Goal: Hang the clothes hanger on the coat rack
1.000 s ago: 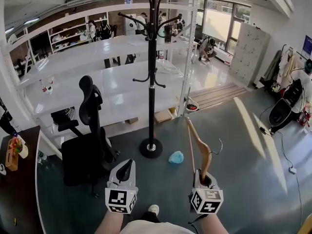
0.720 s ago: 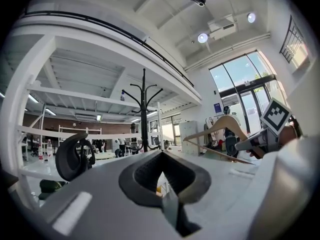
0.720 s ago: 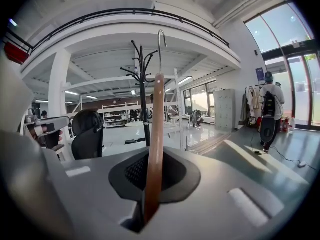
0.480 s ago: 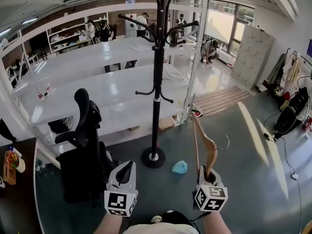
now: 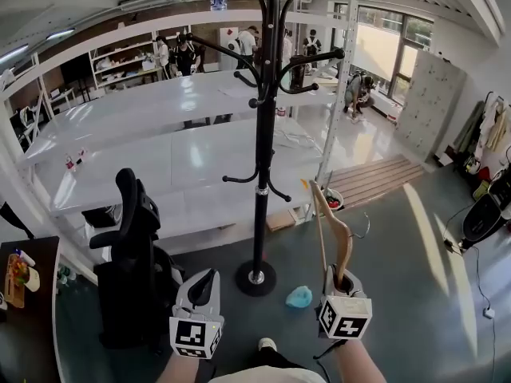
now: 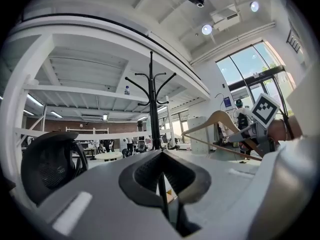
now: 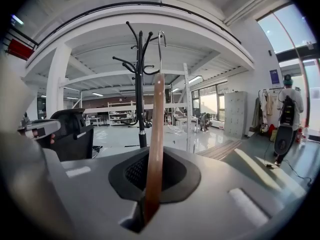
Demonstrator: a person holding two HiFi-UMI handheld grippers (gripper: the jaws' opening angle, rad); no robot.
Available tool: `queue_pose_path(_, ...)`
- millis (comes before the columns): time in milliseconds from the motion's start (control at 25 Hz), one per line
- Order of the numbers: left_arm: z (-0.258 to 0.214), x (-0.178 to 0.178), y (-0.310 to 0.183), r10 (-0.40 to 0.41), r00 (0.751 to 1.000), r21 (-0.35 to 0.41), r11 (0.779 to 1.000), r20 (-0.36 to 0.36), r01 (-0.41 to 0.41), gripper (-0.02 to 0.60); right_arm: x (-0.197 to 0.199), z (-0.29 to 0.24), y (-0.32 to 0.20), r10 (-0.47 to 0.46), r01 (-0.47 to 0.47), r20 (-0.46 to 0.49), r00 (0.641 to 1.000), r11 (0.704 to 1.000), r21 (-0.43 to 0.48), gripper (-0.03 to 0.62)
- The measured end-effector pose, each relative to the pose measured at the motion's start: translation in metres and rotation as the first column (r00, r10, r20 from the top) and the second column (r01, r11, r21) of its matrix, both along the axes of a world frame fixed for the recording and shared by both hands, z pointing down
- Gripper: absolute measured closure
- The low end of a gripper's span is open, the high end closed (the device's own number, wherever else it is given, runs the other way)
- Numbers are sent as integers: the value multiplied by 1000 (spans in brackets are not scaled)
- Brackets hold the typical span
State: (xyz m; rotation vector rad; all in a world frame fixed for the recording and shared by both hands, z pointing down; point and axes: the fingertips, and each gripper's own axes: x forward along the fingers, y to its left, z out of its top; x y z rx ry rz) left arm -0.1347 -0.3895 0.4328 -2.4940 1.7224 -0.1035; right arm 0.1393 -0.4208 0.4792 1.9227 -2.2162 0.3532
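Right gripper [image 5: 340, 284] is clenching the lower end of the wooden clothes hanger [image 5: 338, 238] and holding it upright, with its metal hook [image 7: 159, 54] pointing up. Left gripper [image 5: 204, 287] is sitting closed on nothing, just right of the office chair [image 5: 132, 246]. The hanger is hovering right of the coat rack [image 5: 263, 166], apart from it and well below the upper prongs [image 5: 319, 57]. The step looks like the approach. Doing it well probably means:
- raising the hanger high
- turning the hook opening toward a right-side prong
- lowering the hook over the prong
- letting go only once the prong is bearing the weight
- avoiding a snag on the lower prongs [image 5: 279, 191]
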Motion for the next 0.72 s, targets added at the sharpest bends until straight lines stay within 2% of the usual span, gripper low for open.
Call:
queue_pose_path(240, -6, 10, -52, -33, 999, 9, 999, 6, 33, 580, -4, -39, -104, -87, 87, 8, 996, 996, 35, 566)
queue_pose_path(400, -9, 17, -79, -47, 999, 20, 999, 14, 47, 580, -11, -87, -172, -129, 132, -36, 991, 987, 94, 566)
queue_pose_path(720, -5, 8, -104, -101, 994, 12, 995, 47, 101, 580, -44, -140, -262, -212, 221, -97, 973, 971, 94, 566)
